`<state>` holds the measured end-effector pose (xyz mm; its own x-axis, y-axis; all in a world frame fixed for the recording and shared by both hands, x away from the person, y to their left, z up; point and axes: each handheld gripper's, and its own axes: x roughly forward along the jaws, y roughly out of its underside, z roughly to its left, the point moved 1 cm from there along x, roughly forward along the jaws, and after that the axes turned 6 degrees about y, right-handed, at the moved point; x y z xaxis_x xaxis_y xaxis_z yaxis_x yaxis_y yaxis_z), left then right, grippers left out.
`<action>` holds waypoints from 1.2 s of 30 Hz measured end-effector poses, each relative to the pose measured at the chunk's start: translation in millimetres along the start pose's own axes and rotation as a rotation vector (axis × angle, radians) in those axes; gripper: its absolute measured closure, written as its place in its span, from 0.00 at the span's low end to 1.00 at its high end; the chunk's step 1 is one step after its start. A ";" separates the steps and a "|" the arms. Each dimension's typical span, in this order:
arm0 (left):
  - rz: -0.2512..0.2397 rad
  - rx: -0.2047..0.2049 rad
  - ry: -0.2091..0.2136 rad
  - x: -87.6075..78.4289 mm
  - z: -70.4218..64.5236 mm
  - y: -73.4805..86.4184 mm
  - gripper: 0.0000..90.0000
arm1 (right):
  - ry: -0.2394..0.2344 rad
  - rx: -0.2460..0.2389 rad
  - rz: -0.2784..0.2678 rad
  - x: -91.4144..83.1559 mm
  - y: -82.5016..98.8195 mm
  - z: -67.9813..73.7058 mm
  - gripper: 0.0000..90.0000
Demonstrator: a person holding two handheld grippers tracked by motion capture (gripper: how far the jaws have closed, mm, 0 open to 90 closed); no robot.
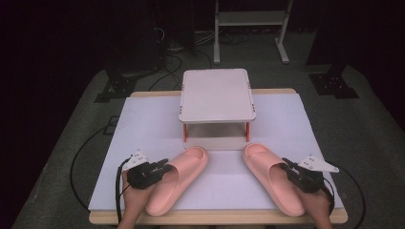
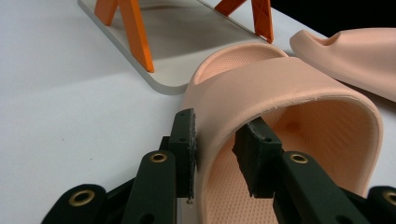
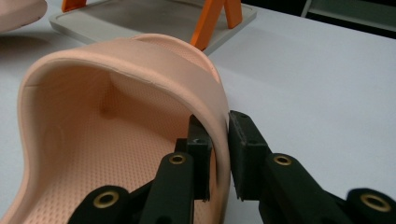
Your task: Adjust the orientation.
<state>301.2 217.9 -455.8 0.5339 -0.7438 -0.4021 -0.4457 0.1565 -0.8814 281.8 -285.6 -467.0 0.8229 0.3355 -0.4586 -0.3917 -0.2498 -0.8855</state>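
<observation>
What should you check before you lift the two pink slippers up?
1. Left gripper pinches the left slipper strap wall, one jaw outside, one inside: ok.
2. Right gripper pinches the right slipper strap wall the same way: ok.
3. Both slippers lie flat on the white mat, soles down: ok.
4. Slippers apart, not touching each other: ok.
5. Top of the little stand is bare: ok.
6. Grip firm enough not to slip: cannot tell.
</observation>
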 end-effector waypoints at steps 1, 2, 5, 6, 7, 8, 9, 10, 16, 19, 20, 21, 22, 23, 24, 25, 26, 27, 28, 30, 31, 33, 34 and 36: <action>-0.007 -0.006 -0.001 -0.4 -0.3 -0.2 0.76 | -0.001 0.000 -0.005 -1.2 -0.6 0.2 0.88; -0.010 -0.004 -0.001 -1.3 0.3 -0.8 0.76 | -0.005 0.003 -0.007 -1.7 -0.8 0.5 0.88; -0.021 -0.010 -0.004 -3.3 1.0 -1.8 0.76 | -0.016 0.007 -0.013 -2.0 -2.0 0.8 0.88; -0.022 -0.013 -0.002 -3.8 1.2 -2.1 0.76 | -0.018 0.006 -0.014 -1.8 -2.3 0.9 0.88; -0.026 -0.013 0.001 -4.3 1.2 -2.2 0.76 | -0.022 0.011 -0.012 -1.9 -2.6 1.4 0.88; -0.030 -0.012 0.003 -4.7 0.9 -2.6 0.76 | -0.025 0.009 -0.010 -2.2 -3.0 1.8 0.88; -0.029 -0.007 0.000 -5.8 0.6 -3.2 0.76 | -0.030 0.010 -0.011 -2.6 -3.6 2.2 0.88; -0.031 -0.006 0.002 -6.9 -0.2 -3.7 0.76 | -0.036 0.007 -0.015 -3.0 -4.3 2.6 0.88; -0.043 0.005 0.013 -10.2 -5.5 -8.1 0.76 | -0.061 -0.007 -0.025 -6.3 -9.6 7.2 0.88; -0.043 0.008 0.018 -11.8 -6.0 -10.7 0.77 | -0.074 -0.007 -0.028 -6.8 -12.1 8.3 0.88; -0.041 0.008 0.018 -13.0 -6.0 -12.2 0.77 | -0.076 -0.008 -0.029 -7.1 -12.9 8.7 0.88; -0.044 0.011 0.015 -13.7 -5.8 -13.0 0.77 | -0.079 -0.009 -0.031 -7.6 -14.2 8.8 0.88; -0.045 0.010 0.014 -15.0 -5.7 -14.3 0.77 | -0.081 -0.008 -0.034 -8.0 -15.3 8.8 0.88; -0.048 0.011 0.016 -16.4 -5.4 -15.7 0.77 | -0.084 -0.006 -0.037 -8.6 -16.7 8.7 0.88; -0.052 0.007 0.018 -17.4 -5.6 -17.5 0.77 | -0.088 -0.003 -0.040 -9.4 -18.3 8.6 0.88; -0.054 0.007 0.018 -18.7 -6.1 -19.5 0.77 | -0.090 -0.003 -0.045 -10.3 -20.1 8.4 0.88; -0.054 0.007 0.018 -18.7 -6.1 -19.5 0.77 | -0.090 -0.003 -0.045 -10.3 -20.1 8.4 0.88; -0.060 0.013 0.020 -20.5 -7.1 -23.0 0.77 | -0.092 -0.003 -0.048 -11.7 -21.8 8.4 0.88; -0.062 0.021 0.024 -22.2 -8.5 -26.9 0.77 | -0.098 -0.004 -0.058 -14.8 -25.9 8.8 0.88; -0.067 0.026 0.026 -23.2 -9.9 -29.7 0.77 | -0.103 0.000 -0.067 -17.5 -28.9 9.5 0.88; -0.065 0.039 0.031 -25.3 -12.2 -35.6 0.77 | -0.110 0.002 -0.073 -19.4 -30.8 9.8 0.88; -0.061 0.047 0.035 -27.7 -14.3 -41.1 0.77 | -0.116 0.006 -0.076 -22.0 -33.3 10.7 0.88; -0.062 0.051 0.035 -29.1 -15.2 -43.6 0.77 | -0.119 0.006 -0.079 -23.3 -34.6 11.2 0.88; -0.067 0.053 0.038 -31.4 -16.9 -48.0 0.77 | -0.120 0.000 -0.082 -26.2 -37.3 12.3 0.88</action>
<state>293.7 222.7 -396.7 0.5332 -0.7776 -0.3331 -0.3711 0.1389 -0.9181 269.8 -273.9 -422.8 0.7971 0.4611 -0.3899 -0.3246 -0.2173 -0.9205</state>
